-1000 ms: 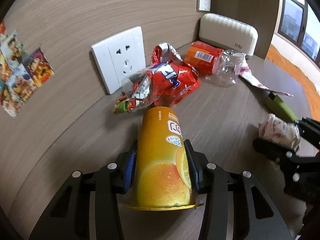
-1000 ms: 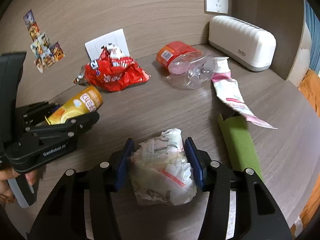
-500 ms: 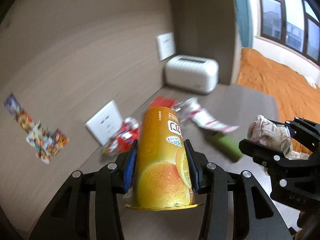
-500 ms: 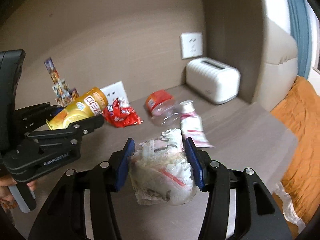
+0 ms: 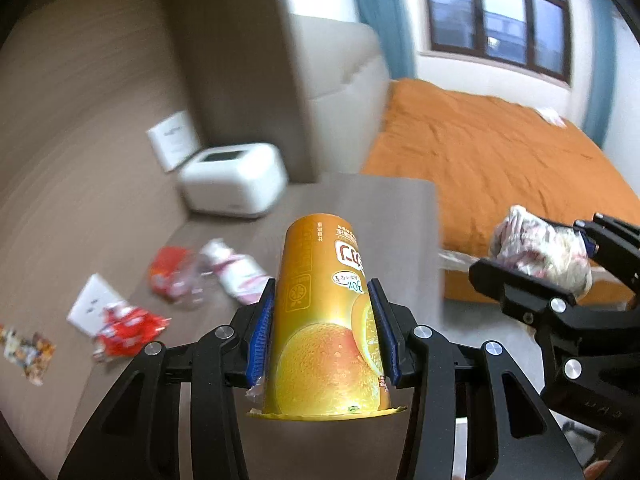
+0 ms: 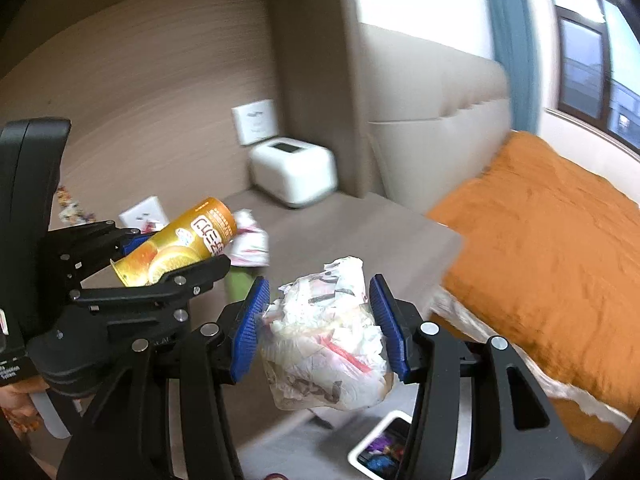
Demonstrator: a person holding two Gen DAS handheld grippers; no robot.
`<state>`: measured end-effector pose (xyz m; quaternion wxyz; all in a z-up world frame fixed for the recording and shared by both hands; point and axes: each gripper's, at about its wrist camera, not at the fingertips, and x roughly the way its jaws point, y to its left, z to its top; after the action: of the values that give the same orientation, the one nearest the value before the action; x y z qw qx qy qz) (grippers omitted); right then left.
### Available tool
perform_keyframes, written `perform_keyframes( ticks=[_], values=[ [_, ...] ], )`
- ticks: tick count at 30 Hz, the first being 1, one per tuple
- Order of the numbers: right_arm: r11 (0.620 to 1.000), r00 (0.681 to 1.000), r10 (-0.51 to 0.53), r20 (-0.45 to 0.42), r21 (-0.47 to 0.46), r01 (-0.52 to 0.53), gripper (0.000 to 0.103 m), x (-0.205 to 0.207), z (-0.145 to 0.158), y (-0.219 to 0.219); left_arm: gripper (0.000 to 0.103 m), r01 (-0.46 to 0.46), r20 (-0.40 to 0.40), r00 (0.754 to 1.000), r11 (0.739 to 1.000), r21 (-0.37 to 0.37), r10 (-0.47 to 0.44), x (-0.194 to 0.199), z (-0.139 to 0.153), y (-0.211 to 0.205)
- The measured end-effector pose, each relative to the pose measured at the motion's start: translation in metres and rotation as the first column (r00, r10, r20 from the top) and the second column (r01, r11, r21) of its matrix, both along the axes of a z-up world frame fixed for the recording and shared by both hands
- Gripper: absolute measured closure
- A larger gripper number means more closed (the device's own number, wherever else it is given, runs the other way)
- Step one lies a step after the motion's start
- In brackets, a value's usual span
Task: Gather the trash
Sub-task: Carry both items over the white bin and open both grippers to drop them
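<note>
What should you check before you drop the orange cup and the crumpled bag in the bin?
1. Left gripper pinches the orange cup firmly: ok.
2. Right gripper shut on the crumpled bag: ok.
3. Bin in sight, low in the right wrist view: ok.
4. Bag directly over the bin opening: not ok, the bin sits lower and right.
5. Room inside the bin: cannot tell, only a corner shows.
6. Table trash all gone: not ok, the red wrapper remains.

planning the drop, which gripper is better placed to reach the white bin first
Right, probably. The right gripper, shut on the bag of crumpled paper, hangs just above the white bin. The left gripper holds the orange cup farther left.
</note>
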<state>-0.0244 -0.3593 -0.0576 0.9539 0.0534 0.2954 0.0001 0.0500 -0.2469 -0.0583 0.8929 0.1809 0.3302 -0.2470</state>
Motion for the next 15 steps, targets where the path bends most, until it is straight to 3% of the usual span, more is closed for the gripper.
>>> perform_keyframes(
  ticks=[7, 15],
  values=[
    [0.986, 0.985, -0.162, -0.065, 0.021, 0.163, 0.050, -0.035, -0.027, -0.064, 0.059, 0.146, -0.055, 0.988, 0.988, 0.051, -0.143, -0.024, -0.029, -0.075],
    [0.958, 0.950, -0.272, -0.156, 0.050, 0.282, 0.050, -0.058, -0.073, -0.113, 0.059, 0.264, -0.174, 0.954, 0.960, 0.094, -0.245, -0.043, -0.085, -0.138]
  ],
)
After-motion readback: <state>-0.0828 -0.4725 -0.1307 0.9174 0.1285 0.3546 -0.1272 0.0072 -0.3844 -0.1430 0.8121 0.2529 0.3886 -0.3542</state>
